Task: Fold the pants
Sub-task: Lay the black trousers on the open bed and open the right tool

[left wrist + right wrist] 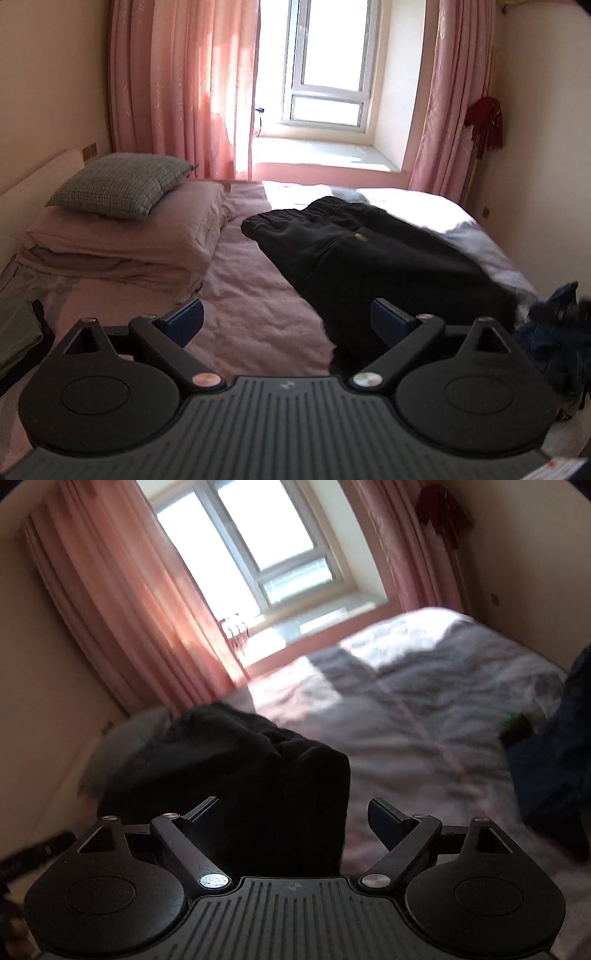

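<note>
Lying on the bed (258, 295), black pants (369, 251) sit free of both wide-spread hand-held grippers (286, 321) (293, 819).

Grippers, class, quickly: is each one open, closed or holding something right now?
Left gripper: open, holding nothing, above the black pants.
Right gripper: open, holding nothing; the pants lie below it.

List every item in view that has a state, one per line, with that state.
black pants: lying on the bed, folded, held by neither gripper
left gripper: open, empty
right gripper: open, empty
pink curtains: drawn apart
window: shut, as far as shows
checked pillow: stacked on a folded pink quilt
</note>
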The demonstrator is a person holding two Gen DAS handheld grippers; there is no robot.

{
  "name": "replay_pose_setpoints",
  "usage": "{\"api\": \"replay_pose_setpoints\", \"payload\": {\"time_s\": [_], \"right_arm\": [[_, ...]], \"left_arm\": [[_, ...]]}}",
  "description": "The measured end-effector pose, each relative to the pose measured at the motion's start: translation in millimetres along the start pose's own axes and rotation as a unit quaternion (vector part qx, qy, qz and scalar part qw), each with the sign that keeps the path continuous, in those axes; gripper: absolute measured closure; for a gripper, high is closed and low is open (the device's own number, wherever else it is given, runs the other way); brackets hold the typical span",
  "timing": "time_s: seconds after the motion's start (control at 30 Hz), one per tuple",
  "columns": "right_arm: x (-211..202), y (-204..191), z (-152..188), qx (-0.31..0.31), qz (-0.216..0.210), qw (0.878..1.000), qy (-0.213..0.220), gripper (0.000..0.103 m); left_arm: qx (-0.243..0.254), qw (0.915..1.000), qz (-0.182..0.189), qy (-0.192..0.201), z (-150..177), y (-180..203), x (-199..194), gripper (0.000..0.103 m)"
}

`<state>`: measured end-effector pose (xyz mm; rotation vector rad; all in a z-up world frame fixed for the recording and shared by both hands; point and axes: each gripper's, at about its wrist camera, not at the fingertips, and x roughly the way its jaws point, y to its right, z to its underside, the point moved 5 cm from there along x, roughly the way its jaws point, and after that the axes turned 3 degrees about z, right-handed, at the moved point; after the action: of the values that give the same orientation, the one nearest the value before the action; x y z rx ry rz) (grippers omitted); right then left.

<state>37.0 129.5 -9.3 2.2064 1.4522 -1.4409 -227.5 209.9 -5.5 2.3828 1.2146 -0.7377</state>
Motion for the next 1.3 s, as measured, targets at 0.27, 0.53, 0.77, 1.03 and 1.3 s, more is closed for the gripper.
{"api": "replay_pose_setpoints", "payload": {"time_s": [0.27, 0.53, 0.77, 1.03, 1.3], "right_arm": [[1, 25, 87, -0.024, -0.011, 0.994, -0.108, 0.019], [-12, 7, 138, -0.155, 0.003, 0.982, -0.106, 0.019], [-17, 12, 165, -0.220, -0.020, 0.968, -0.118, 0.019], [-27, 7, 175, -0.249, -0.046, 0.961, -0.116, 0.019], [-10, -15, 174, -0.257, -0.040, 0.958, -0.119, 0.019]], "left_arm": [[-0.002, 0.9890, -0.012, -0.147, 105, 4, 12, 0.009], [-0.016, 0.9845, -0.034, -0.171, 150, 27, -15, 0.009], [-0.041, 0.9798, -0.081, -0.178, 174, 40, -42, 0.009], [-0.051, 0.9791, -0.100, -0.170, 184, 57, -66, 0.009], [-0.056, 0.9782, -0.095, -0.176, 186, 45, -60, 0.009]]}}
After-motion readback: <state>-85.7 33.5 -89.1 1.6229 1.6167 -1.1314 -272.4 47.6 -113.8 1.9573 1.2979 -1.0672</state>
